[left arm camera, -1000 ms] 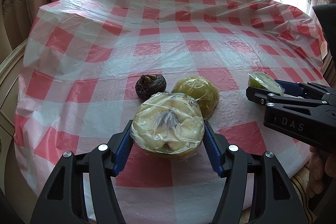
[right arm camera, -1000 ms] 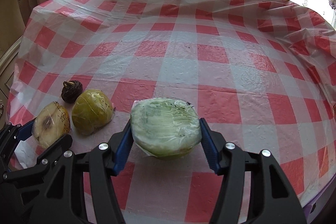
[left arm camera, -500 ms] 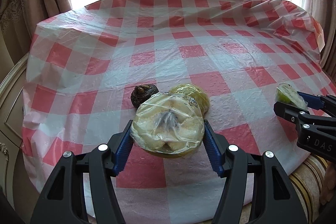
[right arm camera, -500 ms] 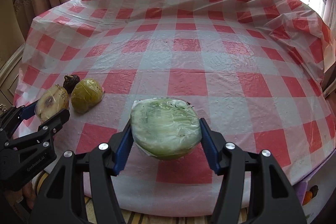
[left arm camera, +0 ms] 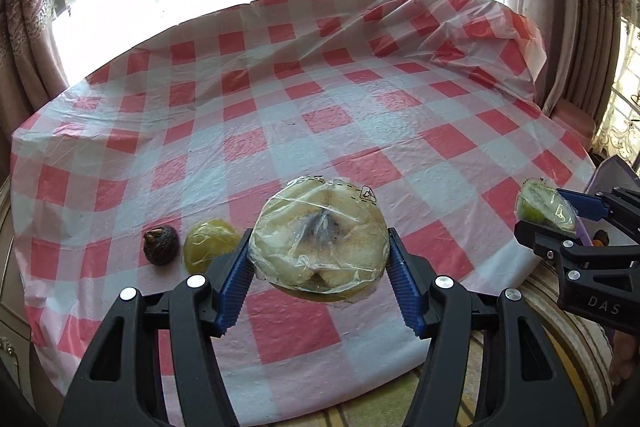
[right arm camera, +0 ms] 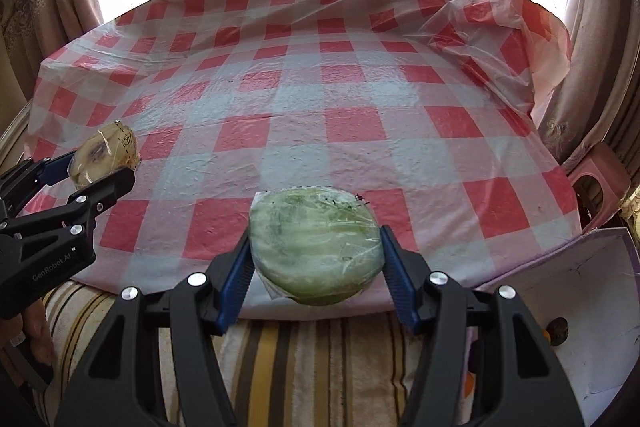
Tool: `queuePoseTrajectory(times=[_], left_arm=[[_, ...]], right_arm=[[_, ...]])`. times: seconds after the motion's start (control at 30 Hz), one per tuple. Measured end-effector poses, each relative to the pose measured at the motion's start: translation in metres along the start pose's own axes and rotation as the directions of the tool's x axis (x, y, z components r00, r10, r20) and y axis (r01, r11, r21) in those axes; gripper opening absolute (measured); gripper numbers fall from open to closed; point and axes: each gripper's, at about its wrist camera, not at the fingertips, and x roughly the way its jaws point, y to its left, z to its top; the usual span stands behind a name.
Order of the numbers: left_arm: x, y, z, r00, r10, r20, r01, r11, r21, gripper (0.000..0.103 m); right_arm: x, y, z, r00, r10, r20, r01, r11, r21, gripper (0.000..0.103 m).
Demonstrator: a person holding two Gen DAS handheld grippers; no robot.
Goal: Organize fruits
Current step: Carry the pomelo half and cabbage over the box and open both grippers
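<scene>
Two fruits are being carried at once, one in each gripper. The left gripper (left arm camera: 320,259) jaws are squeezing a pale cut fruit wrapped in plastic (left arm camera: 318,243) from both sides. The right gripper (right arm camera: 316,259) jaws are squeezing a green cut fruit in plastic wrap (right arm camera: 314,245) the same way. A second ago both fruits were low over the table (left arm camera: 340,115). Now both are being lifted up and pulled back past its near edge, over a striped cloth (right arm camera: 280,355). Two fruits are staying behind on the table: a wrapped yellow-green fruit (left arm camera: 208,243) and a small dark brown fruit (left arm camera: 160,245), sitting just beside each other. A white box (right arm camera: 568,311) is showing low on the right, with something small and dark inside. I am guessing the two held fruits are heading there, so sorting is only partly done.
</scene>
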Motion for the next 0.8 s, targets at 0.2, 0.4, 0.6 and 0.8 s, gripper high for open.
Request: queuePoseTrajectory(times=[0.2, 0.4, 0.6, 0.8], left_arm=[[-0.002, -0.063, 0.012, 0.993, -0.115, -0.001, 0.115, 0.990, 0.085, 0.061], [-0.004, -0.136, 0.011, 0.968, -0.249, -0.044, 0.252, 0.952, 0.175, 0.061], [-0.002, -0.203, 0.004, 0.933, -0.342, -0.114, 0.360, 0.893, 0.270, 0.061], [0.008, -0.253, -0.009, 0.916, -0.354, -0.189, 0.401, 0.832, 0.384, 0.061]], right_arm=[[-0.018, -0.056, -0.010, 0.996, -0.089, 0.004, 0.089, 0.995, 0.053, 0.060], [-0.025, -0.116, -0.024, 0.983, -0.184, -0.019, 0.185, 0.976, 0.118, 0.060], [-0.019, -0.172, -0.043, 0.963, -0.259, -0.080, 0.269, 0.947, 0.175, 0.060], [-0.006, -0.211, -0.061, 0.945, -0.290, -0.150, 0.317, 0.923, 0.219, 0.060]])
